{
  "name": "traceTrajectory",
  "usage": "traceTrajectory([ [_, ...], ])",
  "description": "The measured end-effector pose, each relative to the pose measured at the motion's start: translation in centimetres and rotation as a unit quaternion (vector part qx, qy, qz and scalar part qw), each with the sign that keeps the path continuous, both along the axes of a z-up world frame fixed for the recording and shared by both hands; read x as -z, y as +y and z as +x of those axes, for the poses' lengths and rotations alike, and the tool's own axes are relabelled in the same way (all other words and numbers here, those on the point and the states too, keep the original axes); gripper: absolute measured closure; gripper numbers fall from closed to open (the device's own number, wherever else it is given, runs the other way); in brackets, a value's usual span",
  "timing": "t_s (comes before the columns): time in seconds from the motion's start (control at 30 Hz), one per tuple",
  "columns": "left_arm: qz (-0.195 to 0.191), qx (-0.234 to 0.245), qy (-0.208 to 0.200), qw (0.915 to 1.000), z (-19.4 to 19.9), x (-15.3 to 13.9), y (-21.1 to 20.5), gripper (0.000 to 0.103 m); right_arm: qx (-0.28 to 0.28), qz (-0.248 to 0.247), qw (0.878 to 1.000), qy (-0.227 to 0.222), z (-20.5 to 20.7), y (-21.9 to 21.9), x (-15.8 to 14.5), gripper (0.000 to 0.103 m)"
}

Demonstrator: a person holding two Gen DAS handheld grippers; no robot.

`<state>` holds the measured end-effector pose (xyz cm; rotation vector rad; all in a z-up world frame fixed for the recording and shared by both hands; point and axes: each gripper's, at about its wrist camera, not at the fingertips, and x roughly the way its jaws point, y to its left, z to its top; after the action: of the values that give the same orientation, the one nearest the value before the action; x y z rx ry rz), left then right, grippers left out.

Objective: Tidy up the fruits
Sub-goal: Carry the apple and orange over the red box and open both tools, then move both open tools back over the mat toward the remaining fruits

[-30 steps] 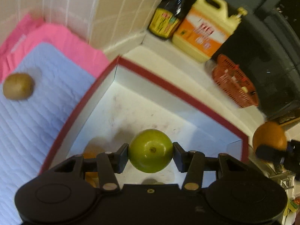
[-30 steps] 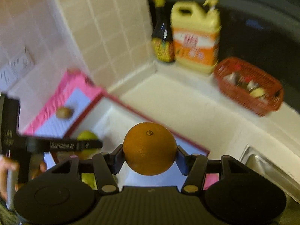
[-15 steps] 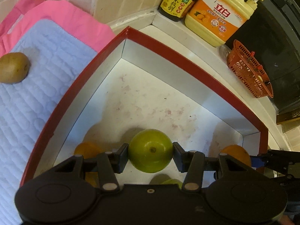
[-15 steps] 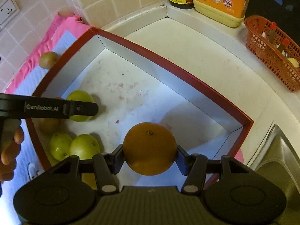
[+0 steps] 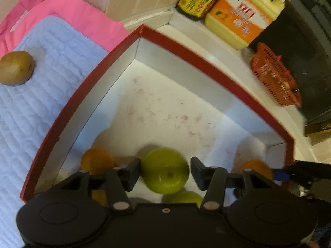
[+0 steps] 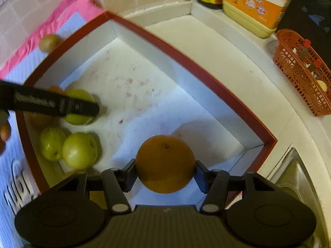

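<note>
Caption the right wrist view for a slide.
Right gripper lowers an orange into the red-rimmed box, jaws starting to open, green apples at the box's left.

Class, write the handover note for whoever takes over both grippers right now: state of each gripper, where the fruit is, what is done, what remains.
Left gripper: jaws opening, pads clear of the green apple, which sits low in the red-rimmed box.
Right gripper: jaws starting to open, pads at the orange, low over the box's near corner.
In the box: two more green apples, another orange by the left wall.
Outside: one kiwi on the blue mat.
Done: apples and oranges gathered in the box.
Left: finish releasing the orange, withdraw, likely fetch the kiwi.
</note>
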<state>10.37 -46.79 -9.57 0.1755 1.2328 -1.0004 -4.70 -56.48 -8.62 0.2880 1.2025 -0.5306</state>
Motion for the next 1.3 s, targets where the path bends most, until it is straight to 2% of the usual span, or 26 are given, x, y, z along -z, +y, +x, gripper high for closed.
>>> traceTrajectory([
  [0.03,-0.009,-0.003,0.002,1.0000,0.0,-0.5,0.3,0.025,-0.001,-0.002,1.000,-0.002,-0.1,0.1,-0.2,0.040],
  [0.13,-0.037,-0.011,-0.001,0.9993,0.0,-2.3,1.4,0.025,-0.001,-0.016,1.000,-0.015,-0.6,0.6,-1.8,0.027],
  [0.33,-0.073,-0.014,-0.029,0.9968,-0.7,-6.0,4.3,0.025,0.007,-0.055,0.996,-0.067,-2.4,1.2,-6.6,0.028],
  [0.47,-0.100,-0.024,-0.047,0.9935,-0.9,-8.4,7.2,0.025,0.015,-0.057,0.993,-0.101,-3.7,1.8,-9.6,0.027],
  [0.73,-0.146,-0.088,-0.084,0.9818,0.0,-12.6,16.7,0.025,0.019,-0.064,0.985,-0.160,-3.8,3.9,-15.0,0.025],
  [0.93,-0.141,-0.165,-0.132,0.9671,0.7,-15.3,25.9,0.025,-0.005,-0.070,0.978,-0.199,-1.5,6.0,-17.6,0.024],
  [1.17,-0.139,-0.256,-0.194,0.9367,-0.3,-19.8,37.3,0.025,-0.038,-0.038,0.966,-0.252,3.6,8.4,-20.2,0.024],
  [1.3,-0.133,-0.303,-0.213,0.9193,-1.4,-20.8,42.7,0.025,-0.062,-0.018,0.960,-0.271,7.6,10.6,-20.9,0.024],
])
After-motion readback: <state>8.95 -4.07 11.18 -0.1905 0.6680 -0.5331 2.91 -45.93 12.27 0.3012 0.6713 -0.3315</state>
